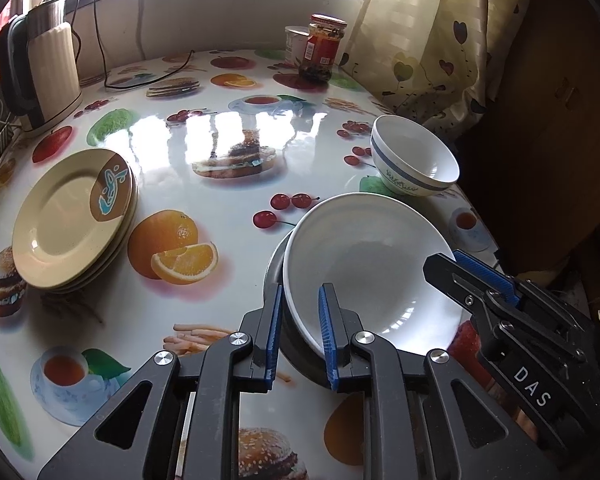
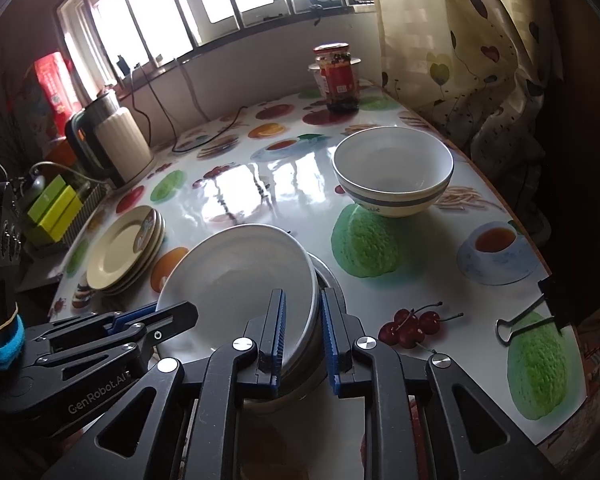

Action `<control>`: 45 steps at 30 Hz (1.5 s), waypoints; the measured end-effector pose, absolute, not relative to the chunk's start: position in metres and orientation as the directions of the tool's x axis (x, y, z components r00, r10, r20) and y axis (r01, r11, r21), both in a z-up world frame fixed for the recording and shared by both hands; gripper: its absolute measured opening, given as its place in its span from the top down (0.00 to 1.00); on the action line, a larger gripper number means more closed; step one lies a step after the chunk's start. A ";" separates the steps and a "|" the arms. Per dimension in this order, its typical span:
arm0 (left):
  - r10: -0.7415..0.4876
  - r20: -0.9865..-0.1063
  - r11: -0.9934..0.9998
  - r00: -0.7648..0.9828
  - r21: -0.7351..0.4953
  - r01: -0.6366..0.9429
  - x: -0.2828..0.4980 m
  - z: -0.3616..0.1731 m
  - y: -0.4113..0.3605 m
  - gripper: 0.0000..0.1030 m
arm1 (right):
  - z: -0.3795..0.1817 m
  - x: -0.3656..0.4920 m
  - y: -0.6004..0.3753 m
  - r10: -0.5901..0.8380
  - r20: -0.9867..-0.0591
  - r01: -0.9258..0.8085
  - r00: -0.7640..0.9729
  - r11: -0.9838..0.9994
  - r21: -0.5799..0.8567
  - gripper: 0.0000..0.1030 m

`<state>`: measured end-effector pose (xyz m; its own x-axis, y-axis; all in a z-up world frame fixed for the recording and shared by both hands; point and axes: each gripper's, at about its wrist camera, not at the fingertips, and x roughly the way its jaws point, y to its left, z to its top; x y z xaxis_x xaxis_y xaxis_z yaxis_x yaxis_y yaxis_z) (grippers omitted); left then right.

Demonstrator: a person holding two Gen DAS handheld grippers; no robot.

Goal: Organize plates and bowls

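Note:
A white shallow bowl (image 1: pixel 372 268) lies tilted in a metal bowl (image 1: pixel 274 276) at the table's near edge. My left gripper (image 1: pixel 300 334) is shut on the white bowl's near rim. My right gripper (image 2: pixel 303 338) grips the opposite rim of the same white bowl (image 2: pixel 236 276), with the metal bowl (image 2: pixel 328 280) under it; it also shows in the left wrist view (image 1: pixel 460 266). A blue-striped white bowl (image 1: pixel 414 156) (image 2: pixel 392 170) stands upright farther right. A stack of cream plates (image 1: pixel 74 216) (image 2: pixel 126 250) sits at the left.
An electric kettle (image 1: pixel 40 76) (image 2: pixel 110 140) and cables stand at the back left. A red-lidded jar (image 1: pixel 322 48) (image 2: pixel 338 78) and a white tub (image 1: pixel 296 42) stand at the back. A curtain (image 1: pixel 424 40) hangs right. A binder clip (image 2: pixel 532 314) holds the tablecloth edge.

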<state>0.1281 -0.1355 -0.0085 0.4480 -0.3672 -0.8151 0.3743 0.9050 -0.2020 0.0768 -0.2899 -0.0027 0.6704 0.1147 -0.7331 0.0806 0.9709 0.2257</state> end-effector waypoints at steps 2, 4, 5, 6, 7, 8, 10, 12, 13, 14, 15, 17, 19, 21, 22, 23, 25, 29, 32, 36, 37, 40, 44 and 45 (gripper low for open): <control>-0.367 -0.811 0.905 0.455 -0.199 0.375 0.128 -0.007 -0.136 0.79 | -0.001 0.079 -0.288 0.111 -0.731 0.081 0.673 0.972 0.221 0.77; -0.367 -0.808 0.906 0.461 -0.197 0.375 0.129 -0.006 -0.136 0.76 | -0.001 0.080 -0.288 0.112 -0.728 0.080 0.677 0.971 0.224 0.73; -0.366 -0.807 0.906 0.463 -0.196 0.375 0.129 -0.005 -0.136 0.75 | 0.000 0.080 -0.287 0.111 -0.726 0.081 0.678 0.971 0.225 0.73; -0.364 -0.807 0.907 0.465 -0.194 0.373 0.130 -0.005 -0.136 0.75 | 0.000 0.081 -0.287 0.112 -0.726 0.082 0.678 0.971 0.225 0.72; -0.364 -0.805 0.907 0.468 -0.193 0.374 0.130 -0.004 -0.136 0.74 | 0.000 0.081 -0.287 0.112 -0.726 0.081 0.678 0.971 0.225 0.72; -0.363 -0.805 0.908 0.468 -0.192 0.374 0.131 -0.004 -0.135 0.74 | 0.000 0.081 -0.287 0.111 -0.726 0.083 0.679 0.971 0.226 0.71; -0.358 -0.803 0.910 0.476 -0.186 0.371 0.132 -0.002 -0.136 0.74 | 0.002 0.081 -0.287 0.112 -0.724 0.084 0.681 0.970 0.230 0.68; -0.362 -0.801 0.908 0.478 -0.185 0.376 0.134 0.000 -0.137 0.74 | 0.005 0.082 -0.290 0.110 -0.720 0.088 0.685 0.969 0.232 0.67; -0.363 -0.800 0.907 0.477 -0.186 0.379 0.136 0.000 -0.138 0.74 | 0.006 0.082 -0.291 0.110 -0.717 0.089 0.689 0.968 0.234 0.67; -0.366 -0.800 0.905 0.476 -0.187 0.382 0.137 0.001 -0.139 0.74 | 0.007 0.083 -0.292 0.109 -0.714 0.091 0.692 0.968 0.235 0.66; -0.365 -0.798 0.905 0.479 -0.184 0.383 0.138 0.002 -0.140 0.73 | 0.009 0.083 -0.293 0.106 -0.712 0.095 0.695 0.967 0.236 0.64; -0.368 -0.790 0.904 0.490 -0.180 0.389 0.142 0.006 -0.143 0.63 | 0.011 0.084 -0.296 0.102 -0.707 0.100 0.699 0.966 0.238 0.62; -0.386 -0.785 0.897 0.485 -0.196 0.397 0.146 0.009 -0.146 0.58 | 0.013 0.086 -0.299 0.096 -0.703 0.105 0.704 0.966 0.238 0.61; -0.386 -0.785 0.896 0.484 -0.195 0.398 0.151 0.011 -0.151 0.58 | 0.015 0.087 -0.304 0.087 -0.701 0.114 0.708 0.965 0.234 0.60; -0.389 -0.784 0.894 0.484 -0.194 0.403 0.153 0.012 -0.154 0.58 | 0.016 0.088 -0.306 0.082 -0.700 0.119 0.710 0.965 0.234 0.60; -0.392 -0.783 0.892 0.484 -0.194 0.408 0.155 0.013 -0.158 0.58 | 0.017 0.090 -0.308 0.078 -0.699 0.123 0.711 0.965 0.233 0.60; -0.396 -0.780 0.889 0.485 -0.194 0.414 0.159 0.015 -0.163 0.58 | 0.018 0.093 -0.313 0.069 -0.699 0.132 0.712 0.964 0.230 0.59; -0.411 -0.772 0.885 0.485 -0.210 0.416 0.172 0.020 -0.172 0.58 | 0.022 0.100 -0.324 0.048 -0.695 0.151 0.717 0.963 0.223 0.59; -0.405 -0.774 0.885 0.487 -0.197 0.422 0.183 0.023 -0.180 0.58 | 0.025 0.106 -0.333 0.032 -0.691 0.164 0.722 0.962 0.216 0.58; -0.409 -0.770 0.883 0.489 -0.199 0.426 0.196 0.026 -0.191 0.58 | 0.028 0.115 -0.346 0.000 -0.688 0.193 0.726 0.960 0.204 0.55; -0.407 -0.768 0.882 0.494 -0.191 0.430 0.199 0.026 -0.194 0.58 | 0.029 0.118 -0.350 -0.008 -0.687 0.202 0.727 0.958 0.203 0.55; -0.403 -0.779 0.883 0.481 -0.191 0.429 0.209 0.025 -0.205 0.58 | 0.030 0.125 -0.362 -0.034 -0.687 0.230 0.726 0.953 0.196 0.54; -0.402 -0.785 0.874 0.471 -0.175 0.454 0.217 0.024 -0.222 0.58 | 0.027 0.134 -0.376 -0.066 -0.693 0.260 0.718 0.949 0.179 0.53; -0.397 -0.794 0.875 0.460 -0.175 0.452 0.219 0.022 -0.226 0.58 | 0.025 0.137 -0.379 -0.074 -0.697 0.266 0.714 0.949 0.171 0.53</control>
<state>0.2194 -0.2261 0.0221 0.4600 -0.3966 -0.7944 0.4520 0.8747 -0.1749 0.1373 -0.3791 0.0253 0.7135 -0.0745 -0.6966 0.2662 0.9486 0.1712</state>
